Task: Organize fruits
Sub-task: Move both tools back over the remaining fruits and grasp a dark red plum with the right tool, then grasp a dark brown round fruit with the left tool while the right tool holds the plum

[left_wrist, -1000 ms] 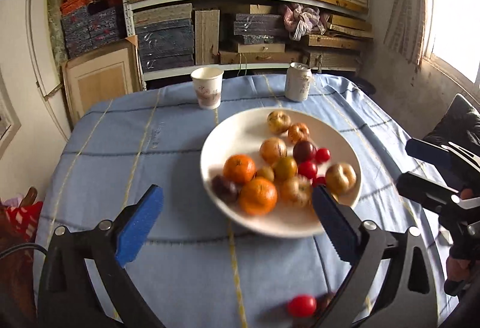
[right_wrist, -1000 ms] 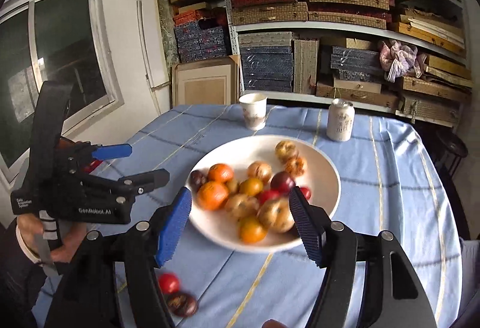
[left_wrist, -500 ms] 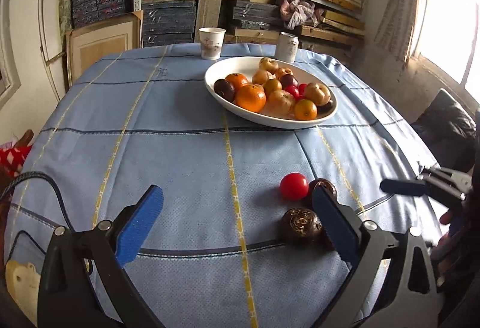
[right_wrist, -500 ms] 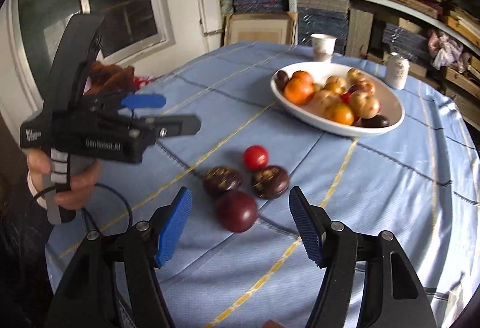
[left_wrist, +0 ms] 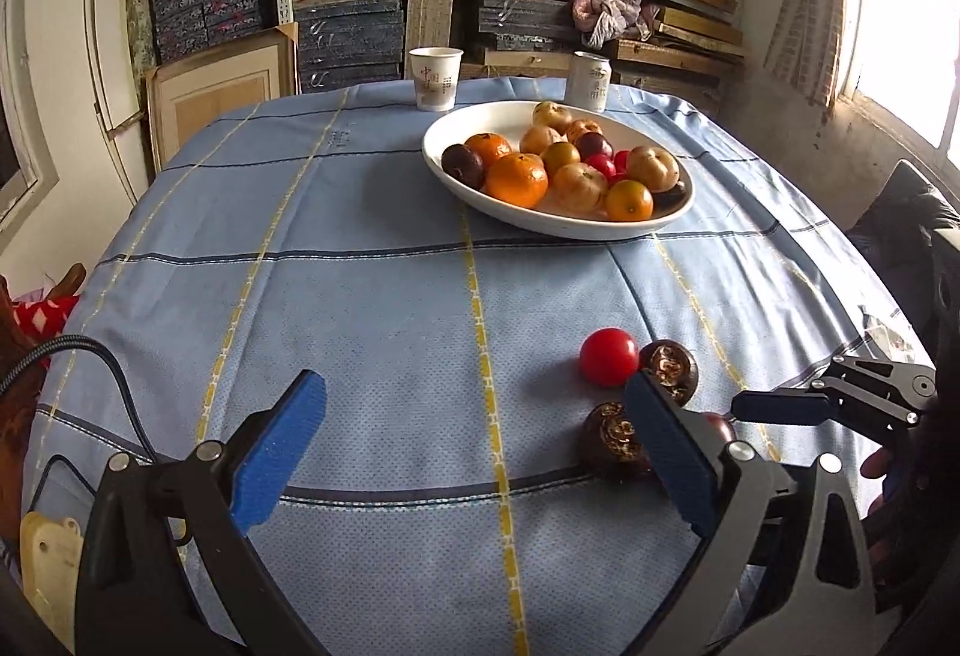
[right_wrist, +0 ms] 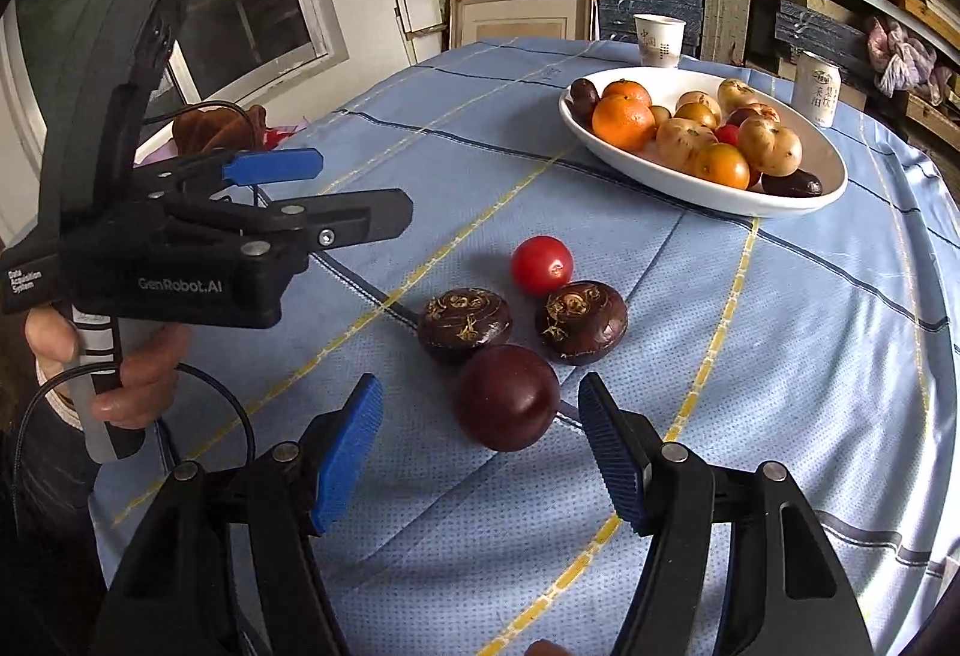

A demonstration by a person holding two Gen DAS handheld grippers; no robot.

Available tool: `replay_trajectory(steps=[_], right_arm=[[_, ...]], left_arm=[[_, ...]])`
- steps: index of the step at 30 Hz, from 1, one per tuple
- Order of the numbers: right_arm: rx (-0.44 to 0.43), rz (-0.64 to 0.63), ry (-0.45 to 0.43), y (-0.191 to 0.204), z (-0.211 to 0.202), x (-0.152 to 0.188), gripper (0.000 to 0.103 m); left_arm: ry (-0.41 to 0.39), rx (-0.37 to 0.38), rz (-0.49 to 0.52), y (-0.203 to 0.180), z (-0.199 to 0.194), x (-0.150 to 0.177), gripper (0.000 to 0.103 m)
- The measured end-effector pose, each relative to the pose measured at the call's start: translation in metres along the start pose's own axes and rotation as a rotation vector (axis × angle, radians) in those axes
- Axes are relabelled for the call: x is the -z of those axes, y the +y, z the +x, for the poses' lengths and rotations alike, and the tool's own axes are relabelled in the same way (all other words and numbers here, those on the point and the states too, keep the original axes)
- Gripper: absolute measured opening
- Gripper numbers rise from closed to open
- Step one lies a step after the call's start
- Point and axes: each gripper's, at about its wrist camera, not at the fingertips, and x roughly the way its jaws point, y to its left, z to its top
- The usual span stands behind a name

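A white bowl of oranges, tomatoes and brownish fruit sits at the far side of the table. Nearer lie a red tomato, two dark water chestnuts and a dark plum. My right gripper is open and low, with the plum just between its fingertips, untouched. My left gripper is open over bare cloth, left of the loose fruit; its right finger hides part of one chestnut. One of the right gripper's pads shows at the right.
A paper cup and a can stand behind the bowl. Shelves of stacked boxes fill the back wall. A black cable trails over the cloth's left edge. A hand holds the left gripper left of the fruit.
Both grippers have pulled back from the bowl and dropped toward the loose fruit near the table's front. The right gripper has since edged closer to the plum. Both stay open.
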Motion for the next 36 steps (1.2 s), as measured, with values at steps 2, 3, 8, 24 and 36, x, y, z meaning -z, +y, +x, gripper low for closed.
replay_trajectory(steps=[2,3,8,24,36], right_arm=[[0.009,0.003,0.004,0.000,0.001,0.000,0.067],[0.010,0.004,0.005,-0.001,0.001,0.000,0.064],[0.018,0.013,0.015,-0.004,0.006,-0.001,0.054],[0.001,0.092,-0.015,-0.022,0.000,-0.001,0.038],[0.111,0.340,-0.185,-0.081,-0.048,0.010,0.039]], left_arm=[[0.002,0.000,-0.008,0.001,0.000,0.000,0.098],[0.002,0.002,-0.015,0.002,-0.001,-0.001,0.098],[-0.002,-0.001,-0.035,0.007,-0.002,-0.001,0.098],[0.003,0.016,-0.032,0.007,-0.003,0.000,0.098],[0.080,0.213,0.208,-0.052,0.008,0.021,0.061]])
